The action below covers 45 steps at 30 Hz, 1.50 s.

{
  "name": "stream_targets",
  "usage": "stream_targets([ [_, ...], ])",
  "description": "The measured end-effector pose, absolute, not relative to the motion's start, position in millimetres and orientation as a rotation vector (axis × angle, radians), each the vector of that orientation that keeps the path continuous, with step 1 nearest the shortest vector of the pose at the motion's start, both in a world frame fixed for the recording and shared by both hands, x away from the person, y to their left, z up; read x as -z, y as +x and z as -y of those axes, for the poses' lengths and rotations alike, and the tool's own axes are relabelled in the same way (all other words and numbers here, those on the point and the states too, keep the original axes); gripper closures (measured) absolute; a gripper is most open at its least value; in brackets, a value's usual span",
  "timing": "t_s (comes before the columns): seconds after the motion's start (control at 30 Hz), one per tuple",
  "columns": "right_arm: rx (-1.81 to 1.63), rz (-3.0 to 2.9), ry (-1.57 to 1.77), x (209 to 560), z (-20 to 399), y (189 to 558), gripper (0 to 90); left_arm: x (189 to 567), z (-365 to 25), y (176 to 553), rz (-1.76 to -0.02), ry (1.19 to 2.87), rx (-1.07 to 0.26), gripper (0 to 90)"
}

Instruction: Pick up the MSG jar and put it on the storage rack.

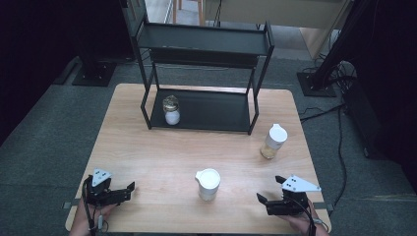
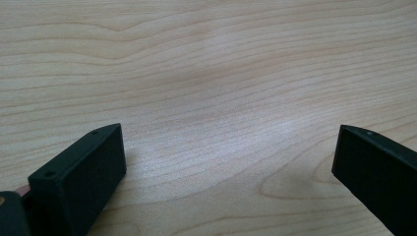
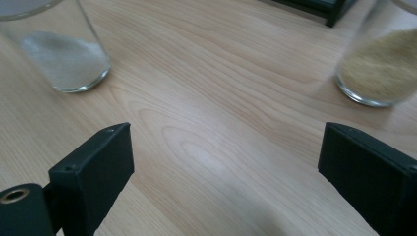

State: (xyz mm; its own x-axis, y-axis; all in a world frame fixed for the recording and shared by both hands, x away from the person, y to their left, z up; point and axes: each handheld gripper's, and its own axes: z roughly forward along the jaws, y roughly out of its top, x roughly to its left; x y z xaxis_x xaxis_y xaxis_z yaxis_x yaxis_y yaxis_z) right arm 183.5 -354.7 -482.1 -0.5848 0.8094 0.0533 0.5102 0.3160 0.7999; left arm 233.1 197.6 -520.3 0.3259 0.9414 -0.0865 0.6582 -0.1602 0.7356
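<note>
Three jars (image 1: 208, 184) stand on the table (image 1: 147, 162); both grippers' fingers (image 3: 93, 167) spread, empty

Your two black tools, left tool (image 1: 129, 189) and right tool (image 1: 268, 191), light wood surface (image 1: 162, 152) with wavy grain, black shelf (image 1: 206, 44), white-lidded jar (image 1: 208, 184) of white powder, jar (image 1: 273, 141) of yellow grains.

Three jars stand around one black shelf rack (image 1: 204, 73): one gold-lidded jar (image 1: 171, 109) on its bottom shelf, two white-lidded jars (image 1: 208, 183) before it.

Upright white-lidded jar (image 1: 208, 184), table's near-centre
</note>
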Motion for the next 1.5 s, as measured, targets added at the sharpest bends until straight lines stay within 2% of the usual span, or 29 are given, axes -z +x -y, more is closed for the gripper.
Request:
stream_targets([
  [0.43, -1.205, -2.291, 1.094, 476, 342, 203, 6.6, 520, -197, 233, -1.402, 1.913, -0.524, 0.0],
  [0.87, -1.283, -2.34, 1.035, 467, 310, 218, 6.6, 520, -195, 233, -1.391, 1.929, -0.528, 0.0],
  [1.5, -1.331, -2.394, 0.939, 455, 260, 214, 6.6, 520, -195, 232, -1.386, 1.934, -0.528, 0.0],
])
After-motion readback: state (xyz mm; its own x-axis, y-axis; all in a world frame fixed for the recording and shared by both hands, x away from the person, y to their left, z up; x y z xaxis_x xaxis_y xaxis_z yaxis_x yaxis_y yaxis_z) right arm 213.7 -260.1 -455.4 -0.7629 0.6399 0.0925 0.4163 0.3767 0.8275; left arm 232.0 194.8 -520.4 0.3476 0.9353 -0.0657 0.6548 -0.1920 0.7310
